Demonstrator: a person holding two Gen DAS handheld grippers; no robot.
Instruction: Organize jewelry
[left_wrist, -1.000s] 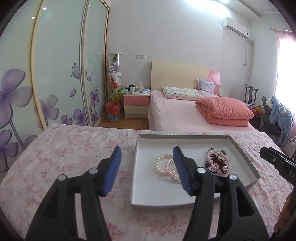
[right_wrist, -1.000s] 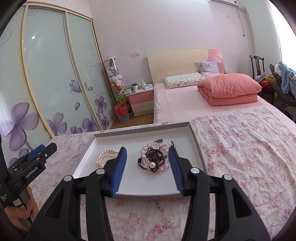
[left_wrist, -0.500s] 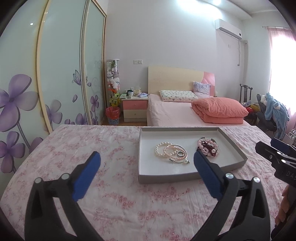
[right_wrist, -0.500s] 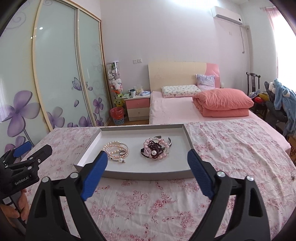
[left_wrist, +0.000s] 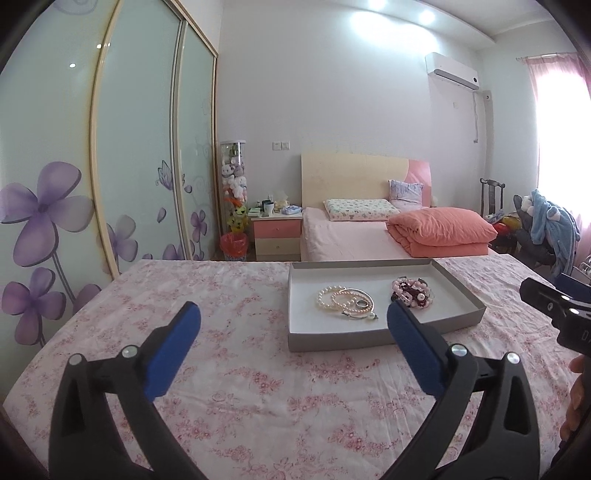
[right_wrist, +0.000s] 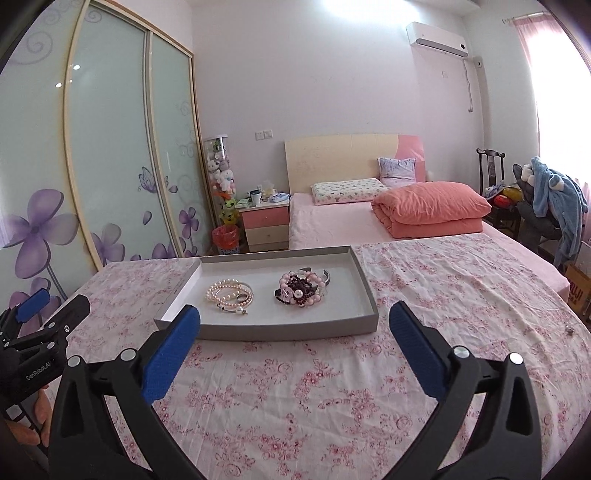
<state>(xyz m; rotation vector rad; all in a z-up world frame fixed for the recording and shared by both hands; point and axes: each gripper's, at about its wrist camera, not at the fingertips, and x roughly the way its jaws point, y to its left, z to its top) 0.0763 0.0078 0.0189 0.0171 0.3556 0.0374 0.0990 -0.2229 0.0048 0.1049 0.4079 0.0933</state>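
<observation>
Pink-walled bedroom, with a floral pink-and-white tablecloth (right_wrist: 332, 387) covering the work surface in front. On it sits a shallow grey cardboard tray with a white floor (right_wrist: 364, 295), holding all the jewelry in view. A cluster of dark garnet and pink bead bracelets (right_wrist: 301, 290) lies right of centre; a coil of cream pearl bracelets with a silver ring (right_wrist: 229, 293) lies apart to its left. Both piles look sorted, so the task seems nearly or fully done. The left gripper (left_wrist: 293, 319) and right gripper (right_wrist: 295, 321) hang short of the tray, jaws spread wide, holding nothing.
</observation>
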